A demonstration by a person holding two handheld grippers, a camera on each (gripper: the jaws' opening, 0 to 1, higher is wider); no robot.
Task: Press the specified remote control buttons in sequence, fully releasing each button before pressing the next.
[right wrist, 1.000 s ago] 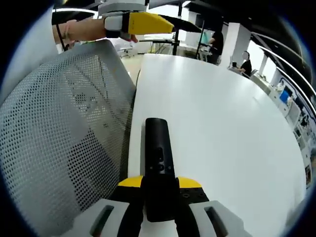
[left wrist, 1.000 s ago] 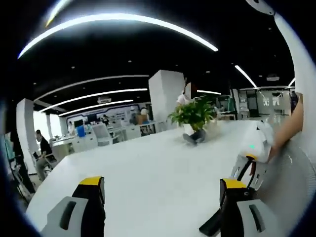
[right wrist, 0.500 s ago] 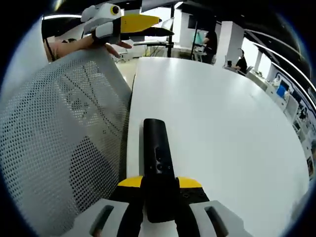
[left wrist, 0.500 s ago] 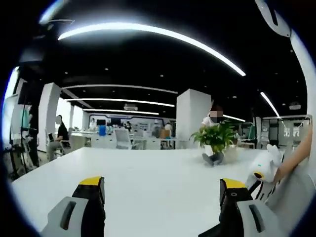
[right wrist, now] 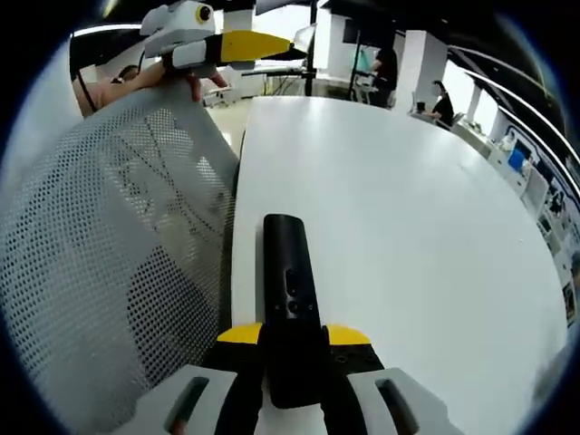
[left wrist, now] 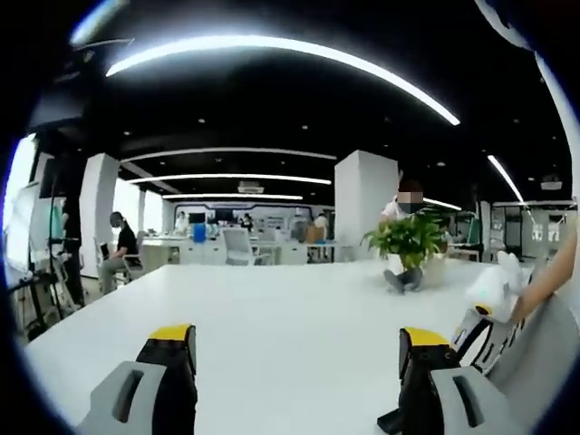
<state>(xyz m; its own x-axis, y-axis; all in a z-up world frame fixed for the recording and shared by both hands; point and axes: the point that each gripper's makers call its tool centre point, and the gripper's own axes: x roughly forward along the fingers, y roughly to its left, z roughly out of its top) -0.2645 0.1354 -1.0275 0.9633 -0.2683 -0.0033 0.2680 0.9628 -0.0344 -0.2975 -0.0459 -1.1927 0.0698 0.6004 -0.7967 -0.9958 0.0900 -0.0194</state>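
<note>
Not much is changing since half a second ago: the right gripper is still clenching the black remote between its yellow-tipped jaws, and the remote is still poking straight out ahead of it over the white table. The left gripper view is panning a touch, so the potted plant is sitting slightly further right than before.

The left gripper is hanging released, jaws wide apart with bare table between them, nothing gripped. Just off its right jaw the right gripper is peeking in.

In the right gripper view, a mesh chair back is crowding in just left of the remote. Beyond it, the left gripper is hovering up ahead, held by a hand. Far off, people and desks are sitting in the office background.
</note>
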